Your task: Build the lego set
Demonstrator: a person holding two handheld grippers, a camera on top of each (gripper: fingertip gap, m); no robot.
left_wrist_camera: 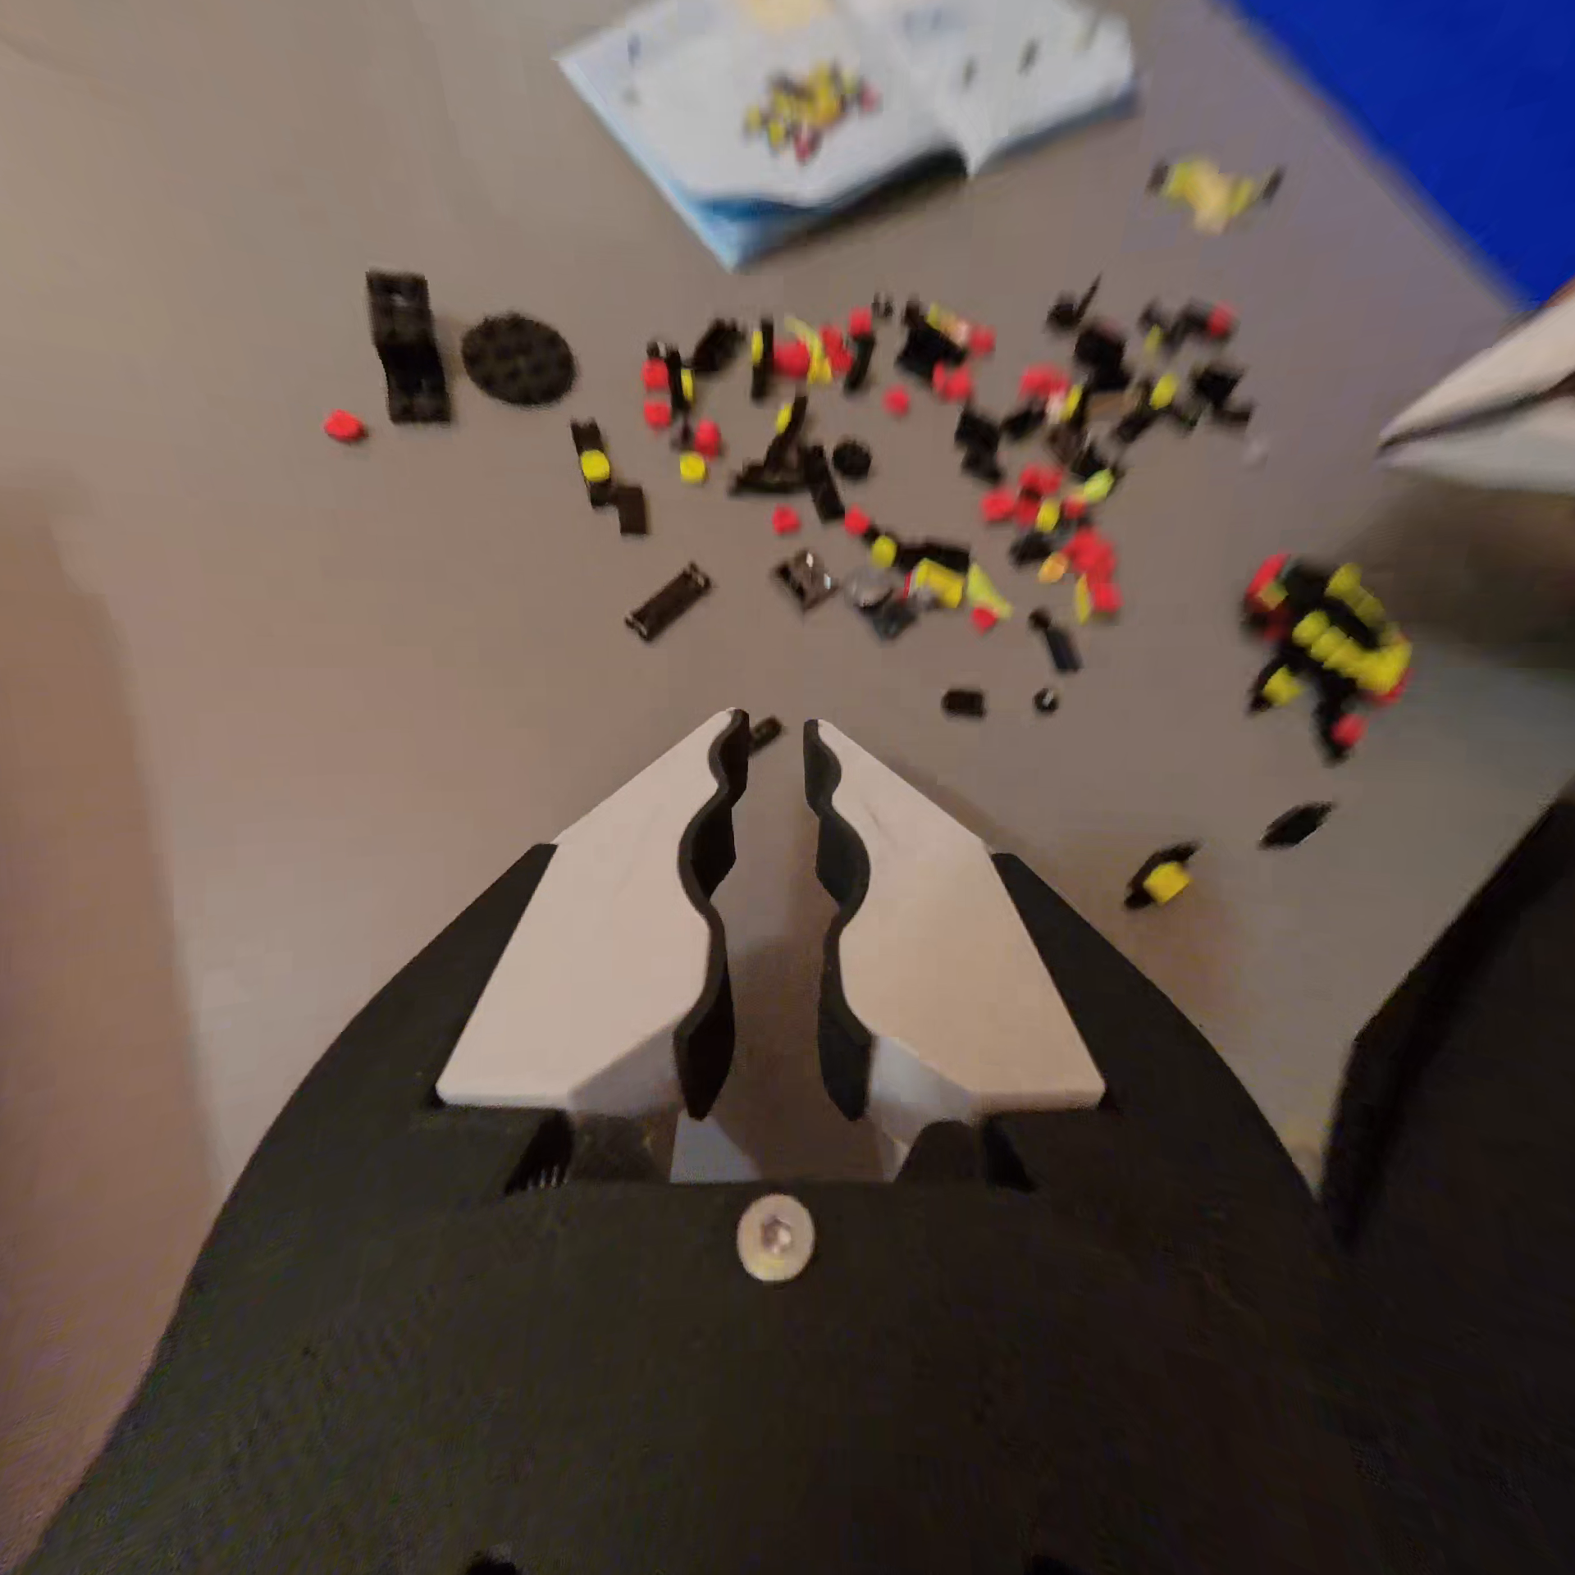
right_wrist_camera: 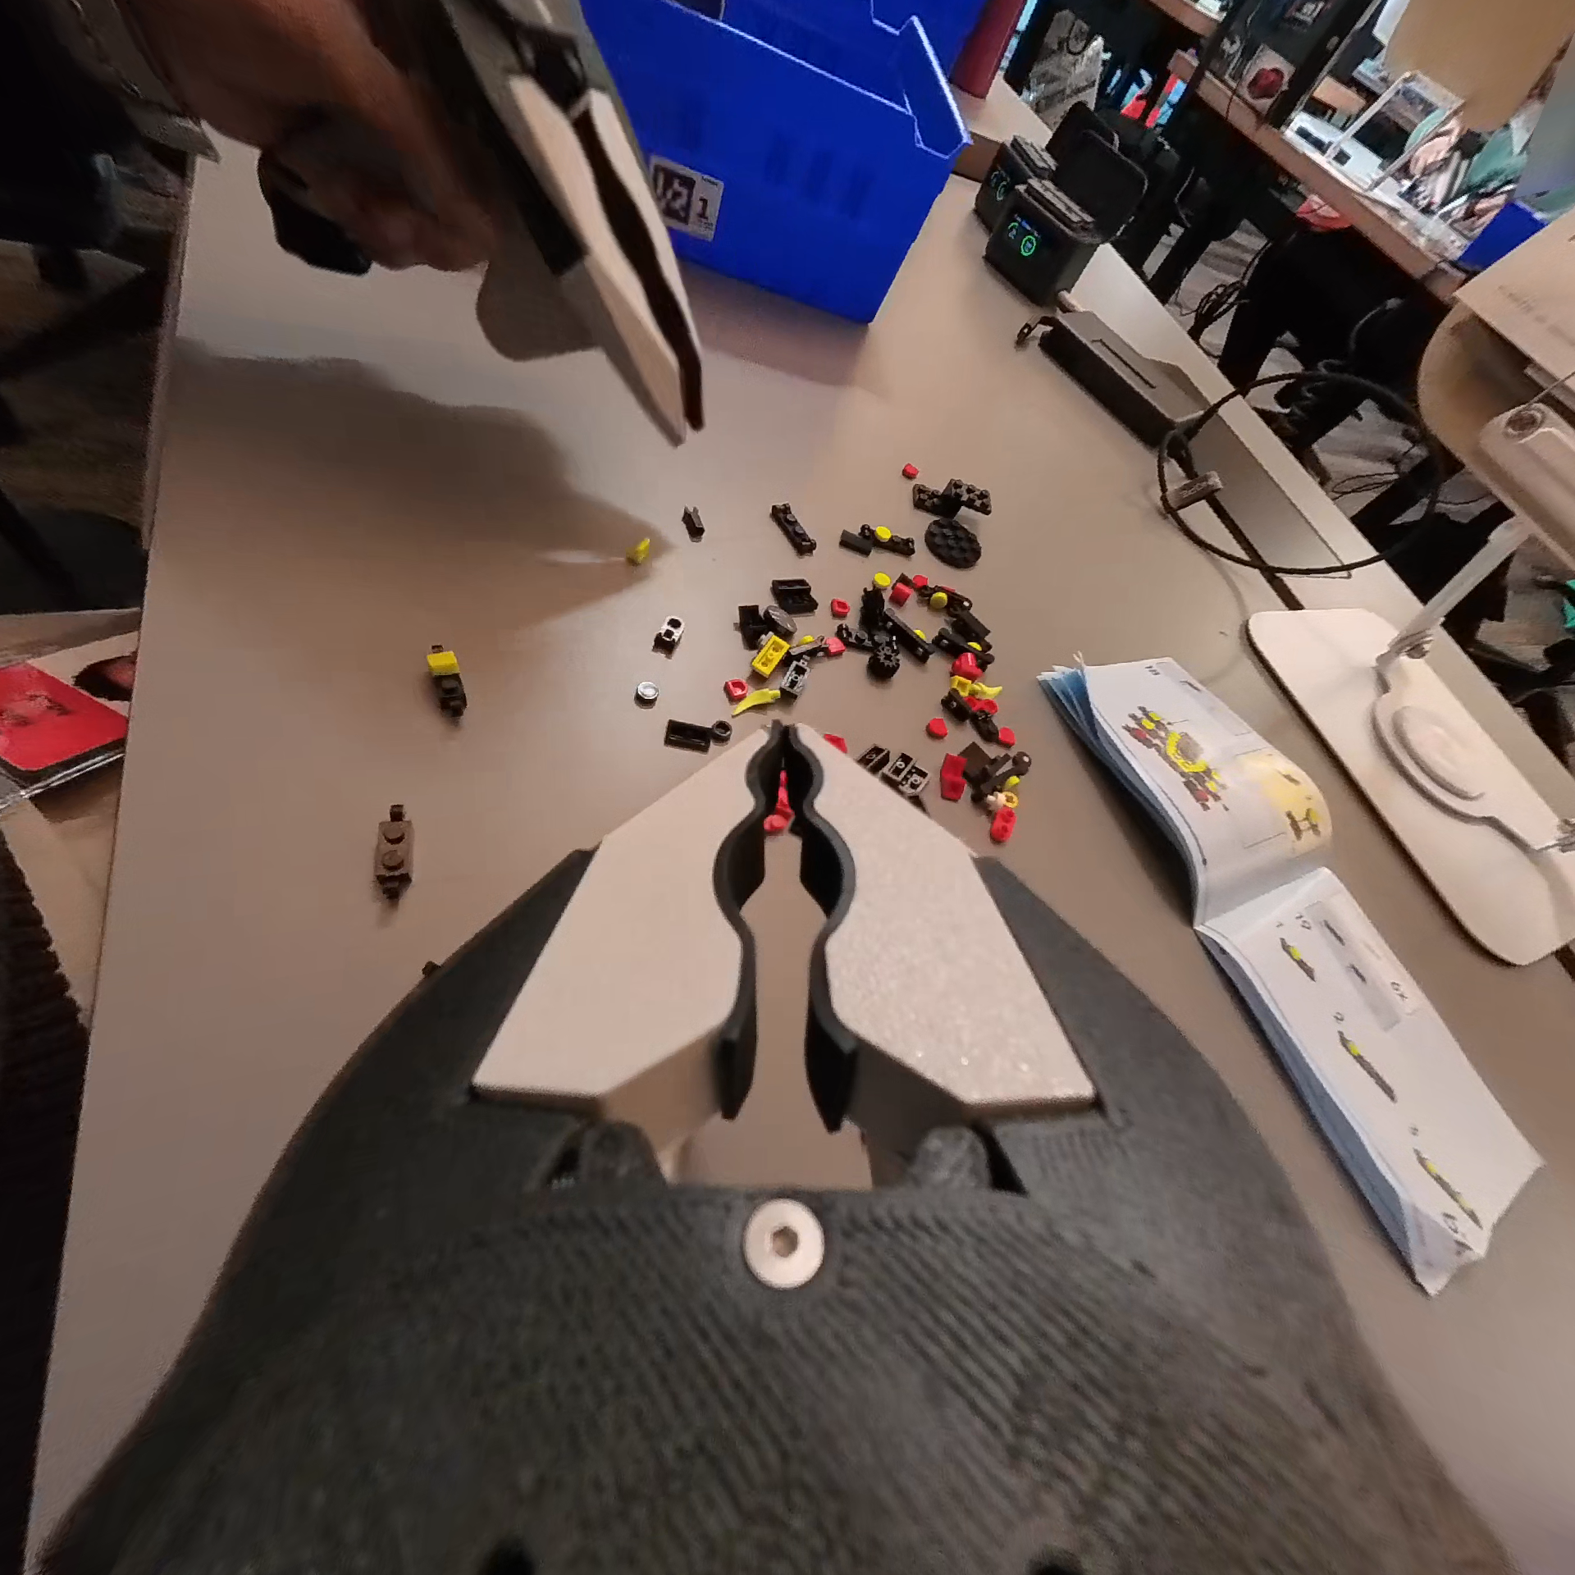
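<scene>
Several loose black, red and yellow Lego pieces [left_wrist_camera: 895,443] lie scattered on the grey table [left_wrist_camera: 256,597]; they also show in the right wrist view [right_wrist_camera: 886,648]. A partly built black, yellow and red model [left_wrist_camera: 1325,652] shows at the right of the left wrist view. My left gripper [left_wrist_camera: 775,724] hangs above the table with a narrow gap between its fingers and nothing in it; it also shows in the right wrist view [right_wrist_camera: 686,426]. My right gripper [right_wrist_camera: 780,735] has its tips together, with a small red piece [right_wrist_camera: 775,810] between the pads just behind them.
An open instruction booklet [right_wrist_camera: 1261,895] lies right of the pile. A blue bin [right_wrist_camera: 793,170] stands at the back, with black devices [right_wrist_camera: 1048,222] and a cable [right_wrist_camera: 1295,477] beside it. A white stand base [right_wrist_camera: 1406,767] sits far right. A yellow-black piece [right_wrist_camera: 443,673] and a brown piece [right_wrist_camera: 392,852] lie apart at the left.
</scene>
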